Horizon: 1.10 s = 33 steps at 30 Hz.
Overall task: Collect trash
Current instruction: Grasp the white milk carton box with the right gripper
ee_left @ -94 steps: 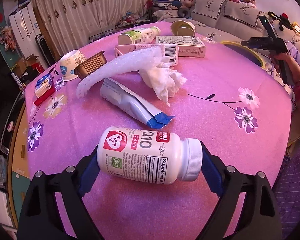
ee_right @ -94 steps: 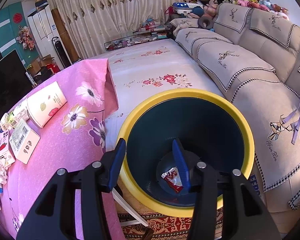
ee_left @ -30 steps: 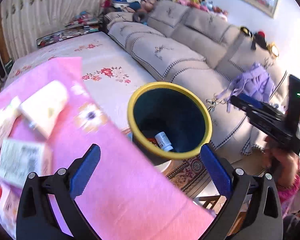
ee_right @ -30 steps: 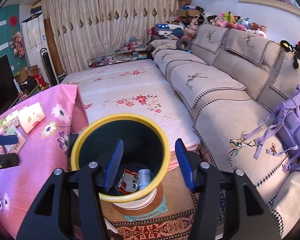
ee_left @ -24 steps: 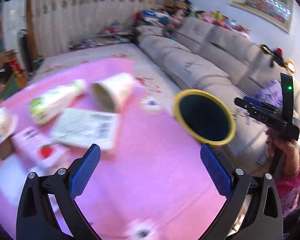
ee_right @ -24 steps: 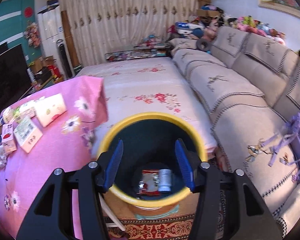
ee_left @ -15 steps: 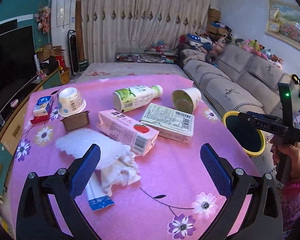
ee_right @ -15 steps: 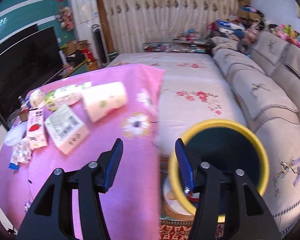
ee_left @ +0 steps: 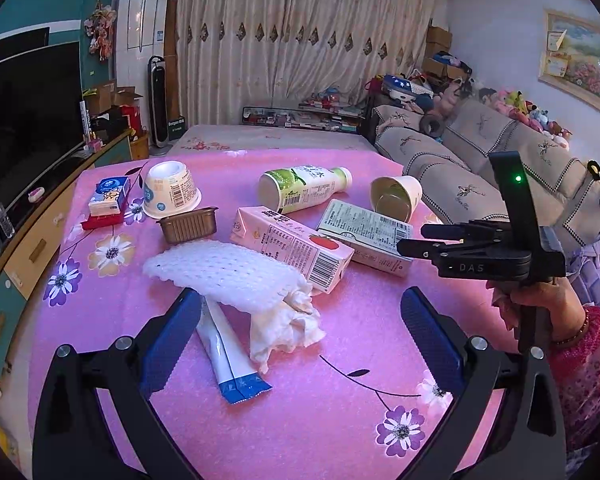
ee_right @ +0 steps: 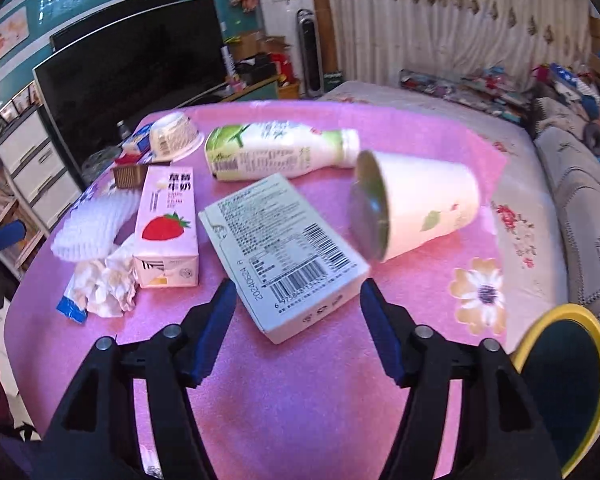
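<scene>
**Trash spread on the pink table, both grippers empty and lined up for new picks**

Trash is seen scattered over the pink flowered table (ee_left: 340,420) in the left wrist view: a crumpled tissue (ee_left: 284,328), a white foam net (ee_left: 228,272), a blue-tipped sachet (ee_left: 228,354), a strawberry milk carton (ee_left: 292,246), a flat box (ee_left: 364,236), a green-label bottle (ee_left: 304,188), a paper cup (ee_left: 396,198), a yogurt tub (ee_left: 170,194) and a brown tray (ee_left: 188,224). The left gripper (ee_left: 296,336) is held wide apart and empty, with the tissue and sachet between its fingers but not touched. The right gripper (ee_left: 416,238) is shown beside the flat box.

In the right wrist view, the right gripper (ee_right: 296,320) is spread wide, holding nothing, and the near end of the flat box (ee_right: 284,252) is framed between its fingers. The yellow-rimmed bin (ee_right: 596,344) is seen off the table's edge, at lower right.

The step in hand is judged to be reaching for the next pieces. A descent and closing on the box's narrow sides is called for, then a carry to the bin.
</scene>
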{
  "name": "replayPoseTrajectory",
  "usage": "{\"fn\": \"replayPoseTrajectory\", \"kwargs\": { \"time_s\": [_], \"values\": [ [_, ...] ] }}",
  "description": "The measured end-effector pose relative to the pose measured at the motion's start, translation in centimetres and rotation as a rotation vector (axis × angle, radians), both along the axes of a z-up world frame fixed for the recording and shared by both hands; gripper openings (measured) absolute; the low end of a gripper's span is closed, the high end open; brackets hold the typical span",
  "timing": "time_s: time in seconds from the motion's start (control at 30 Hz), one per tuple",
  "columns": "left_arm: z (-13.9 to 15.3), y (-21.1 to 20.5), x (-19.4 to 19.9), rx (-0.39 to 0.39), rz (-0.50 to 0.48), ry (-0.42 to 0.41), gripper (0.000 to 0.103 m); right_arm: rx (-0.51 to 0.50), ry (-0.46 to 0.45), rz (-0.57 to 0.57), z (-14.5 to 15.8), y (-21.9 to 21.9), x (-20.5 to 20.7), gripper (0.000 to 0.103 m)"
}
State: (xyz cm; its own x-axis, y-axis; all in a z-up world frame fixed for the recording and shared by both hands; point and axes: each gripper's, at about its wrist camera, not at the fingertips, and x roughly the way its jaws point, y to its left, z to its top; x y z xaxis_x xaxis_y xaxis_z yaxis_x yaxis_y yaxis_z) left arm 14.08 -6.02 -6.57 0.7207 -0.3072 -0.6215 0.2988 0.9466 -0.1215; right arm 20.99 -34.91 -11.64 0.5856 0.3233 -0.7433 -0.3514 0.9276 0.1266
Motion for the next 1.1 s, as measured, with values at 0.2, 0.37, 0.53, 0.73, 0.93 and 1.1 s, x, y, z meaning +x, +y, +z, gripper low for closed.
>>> {"fn": "replayPoseTrajectory", "kwargs": {
  "time_s": [0.2,0.37,0.53,0.73,0.93,1.1],
  "values": [
    [-0.7,0.4,0.2,-0.012,0.013,0.015,0.098,-0.003,-0.051,0.022,-0.3,0.1,0.8,0.078],
    [-1.1,-0.1,0.4,-0.004,0.001,0.022,0.098,-0.006,-0.048,0.105,-0.4,0.7,1.6,0.082],
    [-1.4,-0.7,0.4,-0.006,-0.011,0.031,0.098,0.009,-0.024,0.129,-1.2,0.7,2.7,0.082],
    [-1.6,-1.0,0.4,-0.002,-0.015,0.032,0.098,0.016,-0.029,0.221,-1.0,2.3,0.5,0.082],
    [-1.9,-1.2,0.4,-0.010,-0.017,0.045,0.098,-0.067,-0.045,0.148,-2.1,3.4,0.8,0.081],
    [-2.0,-1.4,0.2,-0.010,-0.022,0.046,0.098,-0.089,-0.044,0.143,-2.3,4.1,1.1,0.078]
  ]
}}
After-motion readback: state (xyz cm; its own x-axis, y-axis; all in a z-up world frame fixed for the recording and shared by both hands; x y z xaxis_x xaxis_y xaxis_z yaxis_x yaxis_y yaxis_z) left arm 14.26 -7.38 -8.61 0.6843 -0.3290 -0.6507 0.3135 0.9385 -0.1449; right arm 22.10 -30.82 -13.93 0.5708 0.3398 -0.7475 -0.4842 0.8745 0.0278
